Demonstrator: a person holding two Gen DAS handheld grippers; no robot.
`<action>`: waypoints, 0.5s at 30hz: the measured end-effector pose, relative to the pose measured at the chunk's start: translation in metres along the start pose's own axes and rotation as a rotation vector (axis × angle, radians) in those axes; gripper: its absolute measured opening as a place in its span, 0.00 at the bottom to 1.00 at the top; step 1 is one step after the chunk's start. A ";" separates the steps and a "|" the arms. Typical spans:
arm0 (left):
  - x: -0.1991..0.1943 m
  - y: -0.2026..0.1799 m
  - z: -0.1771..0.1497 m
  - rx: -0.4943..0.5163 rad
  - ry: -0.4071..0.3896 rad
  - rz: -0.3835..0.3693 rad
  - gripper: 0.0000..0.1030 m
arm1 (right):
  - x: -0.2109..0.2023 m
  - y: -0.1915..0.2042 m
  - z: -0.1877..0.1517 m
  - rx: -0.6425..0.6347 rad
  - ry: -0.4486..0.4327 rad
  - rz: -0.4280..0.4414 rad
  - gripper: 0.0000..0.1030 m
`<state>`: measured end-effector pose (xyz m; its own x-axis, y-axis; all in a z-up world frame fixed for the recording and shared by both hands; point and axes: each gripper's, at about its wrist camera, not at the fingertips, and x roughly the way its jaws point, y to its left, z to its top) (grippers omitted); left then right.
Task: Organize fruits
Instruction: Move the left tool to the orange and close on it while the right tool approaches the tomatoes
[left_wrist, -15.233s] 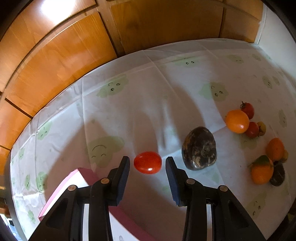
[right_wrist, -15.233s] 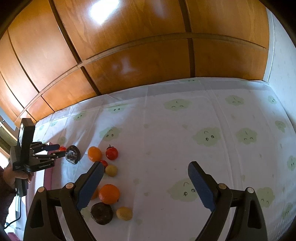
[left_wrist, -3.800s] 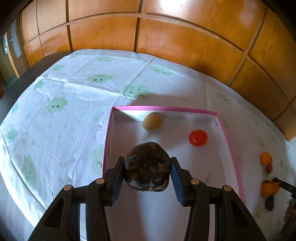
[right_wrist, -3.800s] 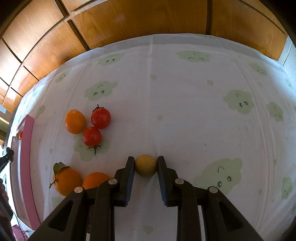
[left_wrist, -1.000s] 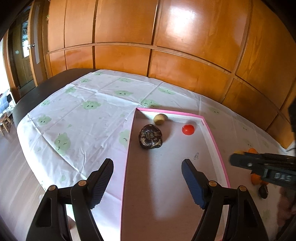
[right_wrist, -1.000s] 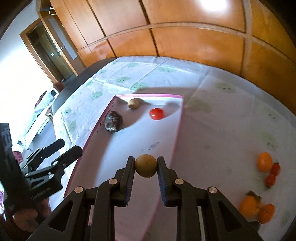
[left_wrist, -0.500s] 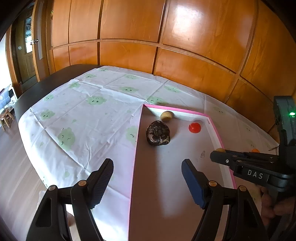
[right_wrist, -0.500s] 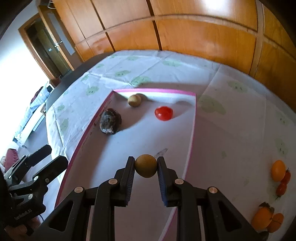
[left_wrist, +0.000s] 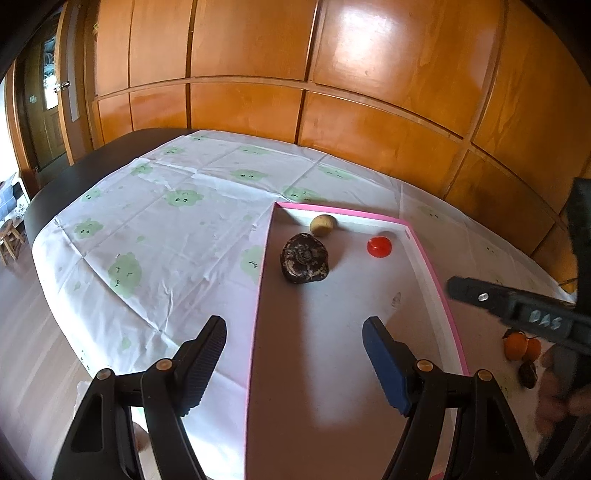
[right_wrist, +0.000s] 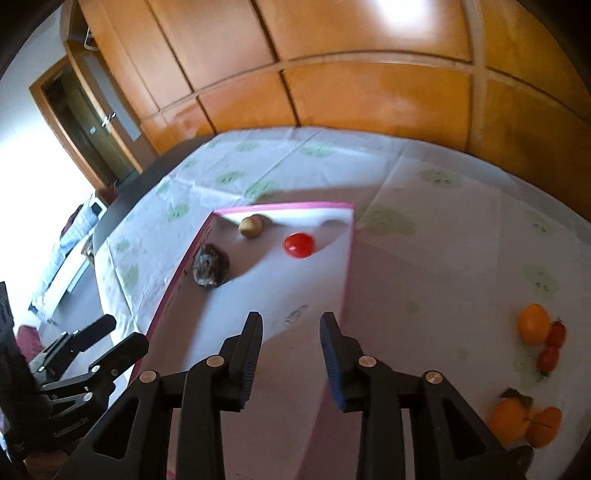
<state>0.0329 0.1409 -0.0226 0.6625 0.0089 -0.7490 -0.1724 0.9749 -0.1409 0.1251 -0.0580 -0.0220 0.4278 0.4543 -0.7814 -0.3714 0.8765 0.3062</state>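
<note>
Behind right tool (left_wrist: 458, 288), half-hidden oranges (left_wrist: 519, 345)

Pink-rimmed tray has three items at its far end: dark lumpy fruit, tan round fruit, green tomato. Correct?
Not quite: the tomato is red, not green, as both wrist views show. The rest holds: the pink-rimmed tray has the dark lumpy fruit and the tan round fruit at its far end along with it.
</note>
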 end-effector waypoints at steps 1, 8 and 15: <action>0.000 -0.002 0.000 0.004 0.000 -0.003 0.75 | -0.005 -0.004 -0.001 0.006 -0.003 -0.003 0.32; -0.003 -0.013 -0.001 0.032 -0.001 -0.021 0.75 | -0.033 -0.033 -0.012 0.044 -0.023 -0.049 0.32; -0.006 -0.025 -0.002 0.066 -0.001 -0.033 0.76 | -0.057 -0.062 -0.019 0.094 -0.047 -0.097 0.32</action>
<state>0.0319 0.1158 -0.0158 0.6675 -0.0234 -0.7443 -0.1017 0.9873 -0.1223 0.1076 -0.1413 -0.0067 0.4970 0.3713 -0.7843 -0.2485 0.9269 0.2814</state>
